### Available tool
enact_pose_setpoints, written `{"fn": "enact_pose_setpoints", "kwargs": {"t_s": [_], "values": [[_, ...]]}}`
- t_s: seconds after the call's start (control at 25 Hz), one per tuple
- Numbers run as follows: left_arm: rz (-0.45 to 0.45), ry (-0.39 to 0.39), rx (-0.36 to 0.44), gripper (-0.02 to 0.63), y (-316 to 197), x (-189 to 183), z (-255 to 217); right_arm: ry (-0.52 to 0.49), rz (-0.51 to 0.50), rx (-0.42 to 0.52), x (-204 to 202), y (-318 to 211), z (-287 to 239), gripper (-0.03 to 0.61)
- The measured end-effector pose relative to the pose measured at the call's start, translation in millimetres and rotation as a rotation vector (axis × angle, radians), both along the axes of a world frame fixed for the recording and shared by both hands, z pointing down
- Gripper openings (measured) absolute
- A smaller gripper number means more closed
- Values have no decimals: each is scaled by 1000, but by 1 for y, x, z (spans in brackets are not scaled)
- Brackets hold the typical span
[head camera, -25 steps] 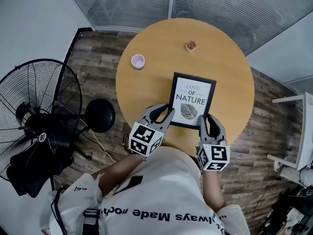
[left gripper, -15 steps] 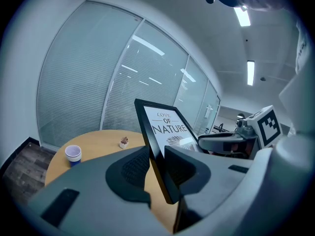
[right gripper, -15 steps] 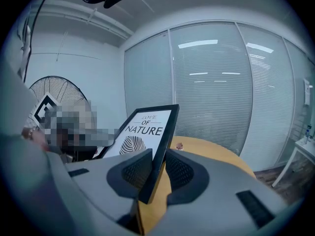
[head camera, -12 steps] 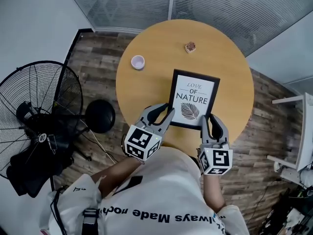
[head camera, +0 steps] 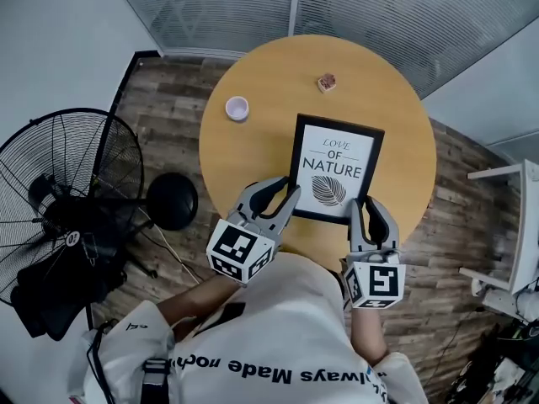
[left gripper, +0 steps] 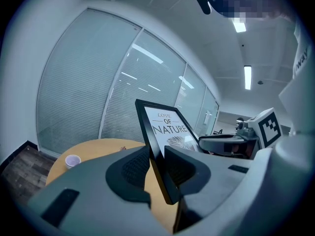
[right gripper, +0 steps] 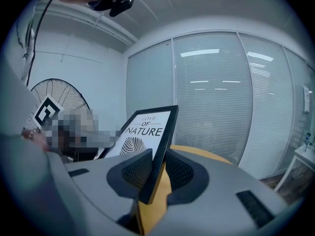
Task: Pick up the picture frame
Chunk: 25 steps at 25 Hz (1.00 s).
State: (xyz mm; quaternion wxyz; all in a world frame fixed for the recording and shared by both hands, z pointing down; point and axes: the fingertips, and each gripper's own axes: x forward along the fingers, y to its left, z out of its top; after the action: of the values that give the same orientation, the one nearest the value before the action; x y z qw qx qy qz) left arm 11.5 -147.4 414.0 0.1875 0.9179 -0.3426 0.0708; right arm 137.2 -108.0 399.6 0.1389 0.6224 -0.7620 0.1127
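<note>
A black picture frame (head camera: 335, 168) with a white print reading "LOVE OF NATURE" and a leaf is held above the round wooden table (head camera: 269, 141). My left gripper (head camera: 282, 202) is shut on the frame's lower left corner, with the black edge (left gripper: 160, 167) pinched between its jaws. At the lower right corner my right gripper (head camera: 370, 211) is shut on the frame too, its edge (right gripper: 153, 173) caught between the pads. In both gripper views the frame (left gripper: 167, 129) (right gripper: 145, 132) tilts upward off the table.
A small white cup (head camera: 237, 106) and a small brown object (head camera: 327, 81) sit on the table's far part. A black standing fan (head camera: 72, 200) stands to the left on the wooden floor. White furniture (head camera: 514, 234) is at the right. Glass walls with blinds (head camera: 362, 7) lie behind.
The frame has risen and shifted slightly right and away with both grippers holding it. The left gripper's cube has moved a little lower left.
</note>
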Motion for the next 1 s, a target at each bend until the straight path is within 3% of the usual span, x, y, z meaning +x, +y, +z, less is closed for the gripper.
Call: {"fn": "enact_pose_setpoints", "kwargs": {"t_s": [1.0], "values": [[-24,41,141,107,5,-14,-55,7,-9,113,-14,6,-52,98]]}}
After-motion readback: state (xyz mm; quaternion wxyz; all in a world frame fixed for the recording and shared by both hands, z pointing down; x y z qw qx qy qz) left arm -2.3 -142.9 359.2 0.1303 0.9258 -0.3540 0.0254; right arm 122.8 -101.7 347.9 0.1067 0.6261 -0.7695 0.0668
